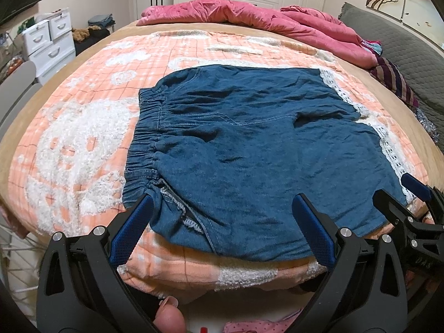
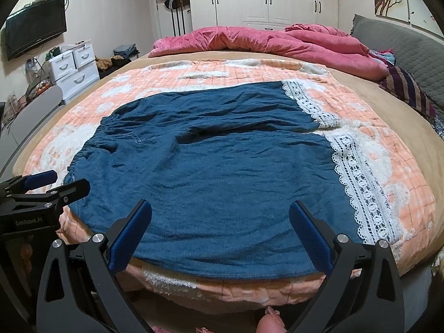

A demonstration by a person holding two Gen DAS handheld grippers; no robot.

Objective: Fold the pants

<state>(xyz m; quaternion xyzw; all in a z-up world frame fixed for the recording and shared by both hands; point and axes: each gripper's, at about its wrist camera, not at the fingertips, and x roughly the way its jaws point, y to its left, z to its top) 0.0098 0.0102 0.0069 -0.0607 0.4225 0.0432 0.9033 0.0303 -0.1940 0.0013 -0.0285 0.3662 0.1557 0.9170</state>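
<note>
Blue denim pants with white lace hems lie spread flat on the orange checked blanket, elastic waistband at the left, legs pointing right. My left gripper hovers open over the near edge by the waistband corner, nothing between its blue pads. My right gripper also stands open, over the near leg's edge. In the left wrist view the right gripper shows at the lace hem; in the right wrist view the left gripper shows at the waistband side.
A crumpled pink duvet lies at the far end of the bed, with striped clothes and a grey headboard cushion at right. White drawers and a wall TV stand left. A thumb shows below.
</note>
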